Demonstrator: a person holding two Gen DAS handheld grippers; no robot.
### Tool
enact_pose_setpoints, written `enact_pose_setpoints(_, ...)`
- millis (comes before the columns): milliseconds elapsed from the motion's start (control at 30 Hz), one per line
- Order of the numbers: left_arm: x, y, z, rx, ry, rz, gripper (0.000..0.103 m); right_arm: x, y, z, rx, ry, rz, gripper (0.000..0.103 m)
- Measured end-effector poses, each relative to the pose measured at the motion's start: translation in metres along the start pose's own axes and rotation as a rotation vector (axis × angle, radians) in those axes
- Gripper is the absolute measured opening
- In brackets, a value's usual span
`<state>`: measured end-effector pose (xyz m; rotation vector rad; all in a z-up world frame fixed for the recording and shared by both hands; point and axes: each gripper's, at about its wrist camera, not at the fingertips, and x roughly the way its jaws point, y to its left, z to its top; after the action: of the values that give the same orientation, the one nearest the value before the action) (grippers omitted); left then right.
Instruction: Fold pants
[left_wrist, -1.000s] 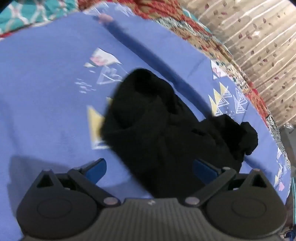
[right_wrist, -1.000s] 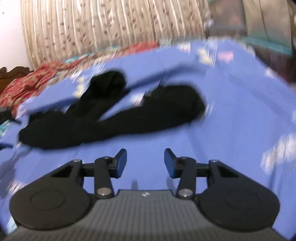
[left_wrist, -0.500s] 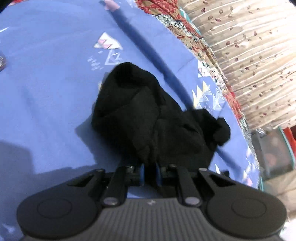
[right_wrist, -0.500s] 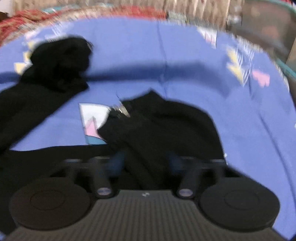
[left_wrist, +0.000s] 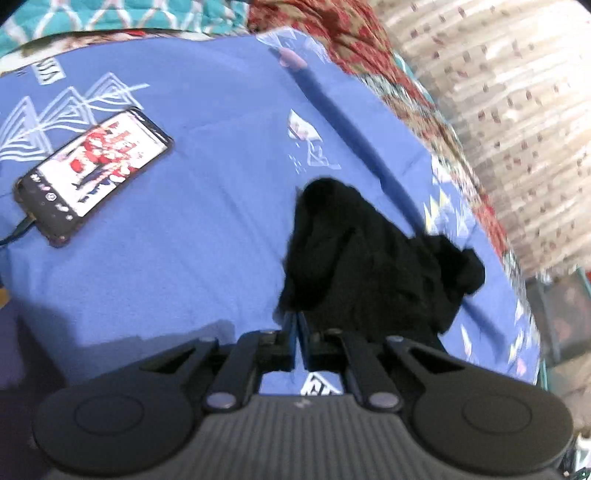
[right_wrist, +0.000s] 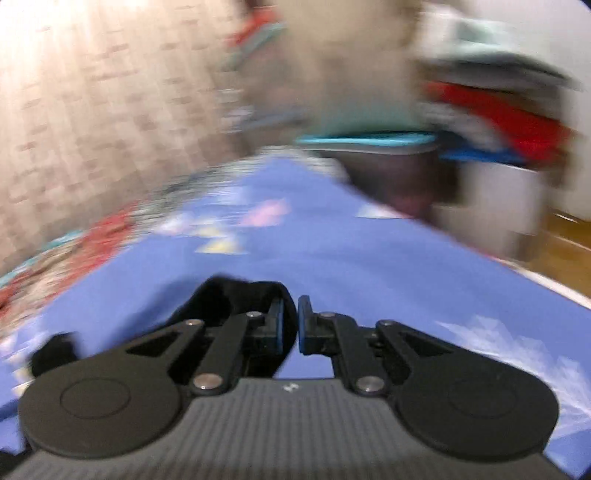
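A: Where are the pants (left_wrist: 369, 266)?

B: Bunched on the blue sheet (left_wrist: 207, 229), rising just ahead of the left gripper (left_wrist: 296, 325), whose fingers are clamped on the near edge. A phone (left_wrist: 94, 173) lies well off to the left.

A: And the right gripper (right_wrist: 290, 321)?

B: Nearly closed, with black cloth at its left finger; I cannot tell if it grips. A second ago both were wide open, short of the pants.
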<state>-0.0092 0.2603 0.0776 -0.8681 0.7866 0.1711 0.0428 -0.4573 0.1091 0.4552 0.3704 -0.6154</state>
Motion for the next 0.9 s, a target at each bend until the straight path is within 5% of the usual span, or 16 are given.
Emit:
enact_pose_setpoints(67, 0.017, -0.010, 0.000, 0.009, 0.046, 0.003, 0.040, 0.002, -0.029, -0.013, 0.051, 0.031, -0.148, 0.016)
enact_pose_setpoints(100, 0.025, -0.017, 0.000, 0.018, 0.052, 0.002, 0.066, 0.006, -0.044, -0.019, 0.085, 0.084, -0.208, 0.027)
enact_pose_setpoints(133, 0.032, -0.025, 0.000, 0.047, 0.037, 0.002, 0.076, 0.006, -0.059, -0.031, 0.137, 0.147, -0.214, 0.036)
enact_pose_setpoints(400, 0.070, -0.062, 0.020, 0.196, -0.133, 0.097, 0.085, -0.047, -0.085, -0.090, 0.228, 0.218, -0.100, 0.041)
enact_pose_setpoints(533, 0.101, -0.092, 0.031, 0.353, -0.121, 0.077, 0.088, -0.061, -0.071, -0.105, 0.172, 0.264, -0.065, 0.043)
enact_pose_setpoints(567, 0.111, -0.097, 0.030, 0.392, -0.106, 0.083, 0.086, -0.059, -0.068, -0.104, 0.164, 0.274, -0.052, 0.043)
enact_pose_setpoints(600, 0.122, -0.102, 0.027, 0.434, -0.080, 0.097, 0.066, -0.057, -0.065, -0.104, 0.160, 0.280, -0.043, 0.043)
enact_pose_setpoints(633, 0.133, -0.104, 0.023, 0.463, -0.043, 0.119, 0.026, -0.056, -0.060, -0.105, 0.156, 0.283, -0.035, 0.043)
enact_pose_setpoints(667, 0.141, -0.104, 0.021, 0.476, -0.002, 0.152, 0.011, -0.057, -0.057, -0.107, 0.155, 0.283, -0.029, 0.044)
enact_pose_setpoints(767, 0.127, -0.090, 0.014, 0.419, 0.020, 0.065, 0.009, -0.061, -0.039, -0.109, 0.143, 0.283, 0.017, 0.044)
enact_pose_setpoints(900, 0.057, -0.068, -0.004, 0.368, -0.011, -0.118, 0.009, -0.060, -0.013, -0.102, 0.076, 0.272, 0.079, 0.044)
